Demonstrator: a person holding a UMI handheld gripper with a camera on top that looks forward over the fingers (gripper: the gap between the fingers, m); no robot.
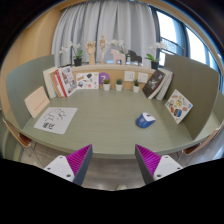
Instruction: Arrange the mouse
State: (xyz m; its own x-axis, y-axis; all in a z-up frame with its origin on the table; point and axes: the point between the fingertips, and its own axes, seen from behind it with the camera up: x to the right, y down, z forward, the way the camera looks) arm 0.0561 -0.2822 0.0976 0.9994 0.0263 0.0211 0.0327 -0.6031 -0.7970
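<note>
From the gripper view, no brand or label can be read: the white printed sheet (56, 120) lying flat at the left of the grey-green counter (105, 125) carries dark marks too small to make out, and the books and cards (70, 82) propped along the back wall are equally illegible. The small blue and white computer mouse (146, 120) rests on the counter, well beyond the fingers (79, 158) and off toward the right-hand one. The gripper (113, 160) stands spread apart, grasping nothing, its magenta pads facing each other.
</note>
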